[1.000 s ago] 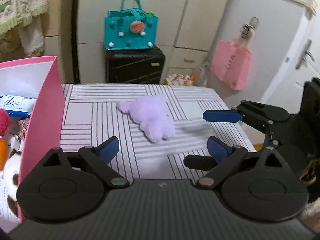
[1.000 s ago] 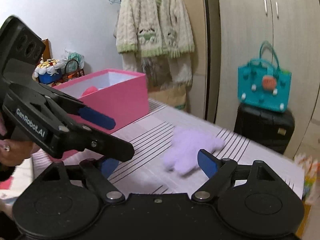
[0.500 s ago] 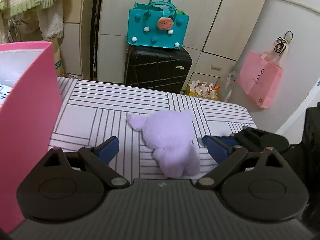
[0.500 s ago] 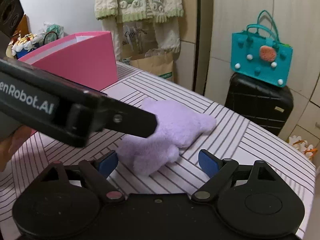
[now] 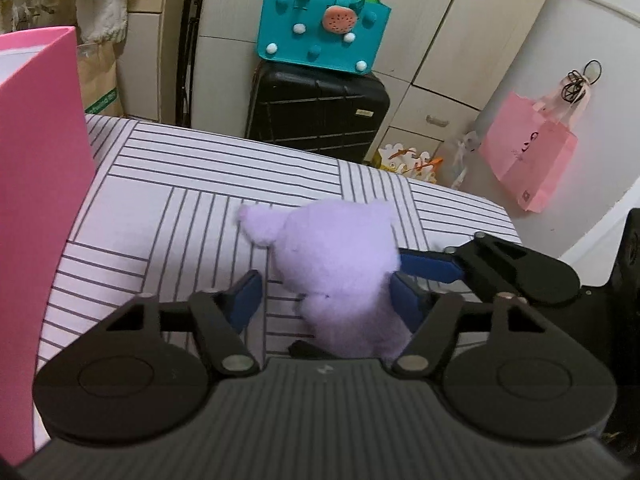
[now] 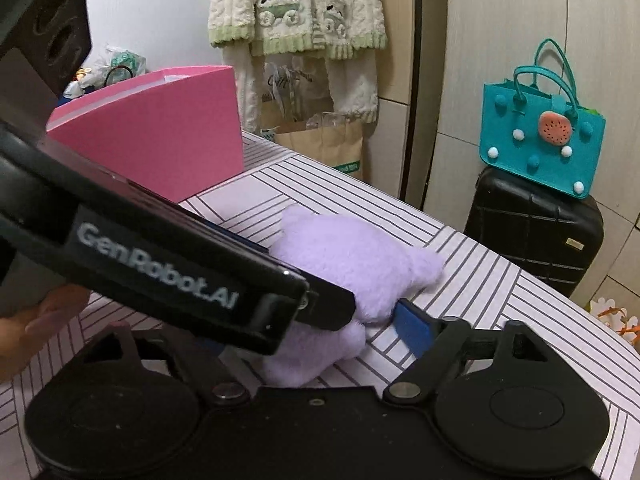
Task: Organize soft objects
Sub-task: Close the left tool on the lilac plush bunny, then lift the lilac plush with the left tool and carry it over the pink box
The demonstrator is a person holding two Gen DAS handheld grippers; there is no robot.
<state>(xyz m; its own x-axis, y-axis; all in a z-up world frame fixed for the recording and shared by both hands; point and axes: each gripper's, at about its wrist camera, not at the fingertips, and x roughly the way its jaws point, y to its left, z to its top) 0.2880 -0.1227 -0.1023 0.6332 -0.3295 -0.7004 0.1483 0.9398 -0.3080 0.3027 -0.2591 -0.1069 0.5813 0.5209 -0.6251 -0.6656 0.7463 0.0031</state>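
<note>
hidden: right gripper left finger behind left gripper | pink box contents unseen | purple plush toy on striped table between both grippers' closing jaws, grip unclear

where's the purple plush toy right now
The purple plush toy lies on the striped table, right of the pink box, between both closing grippers.

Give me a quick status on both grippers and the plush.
Left gripper and right gripper closing around purple plush. Plush on striped table. Pink box beside, nothing blocking.
</note>
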